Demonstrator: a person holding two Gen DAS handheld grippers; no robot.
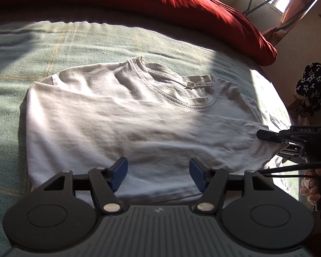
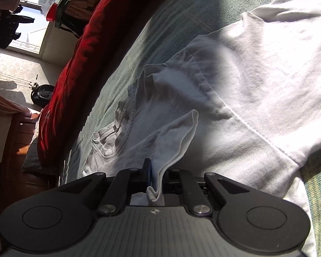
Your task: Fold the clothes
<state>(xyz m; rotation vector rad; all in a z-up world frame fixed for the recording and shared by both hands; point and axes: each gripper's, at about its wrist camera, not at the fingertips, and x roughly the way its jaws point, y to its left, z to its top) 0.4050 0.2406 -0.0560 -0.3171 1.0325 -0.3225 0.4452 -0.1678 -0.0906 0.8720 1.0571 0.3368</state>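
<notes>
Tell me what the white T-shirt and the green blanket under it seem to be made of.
White T-shirt: soft cotton-like jersey, matte; it wrinkles softly and has stitched collar ribbing. Green blanket: coarser woven cloth, possibly wool, matte, with a visible weave and faint yellow plaid lines.

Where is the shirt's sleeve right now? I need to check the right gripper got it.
In the right wrist view, the sleeve is pinched in the right gripper, low centre, lifted off the blanket.

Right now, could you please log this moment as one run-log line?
white T-shirt: flat on bed | left gripper: open above hem | right gripper: shut on sleeve
</notes>
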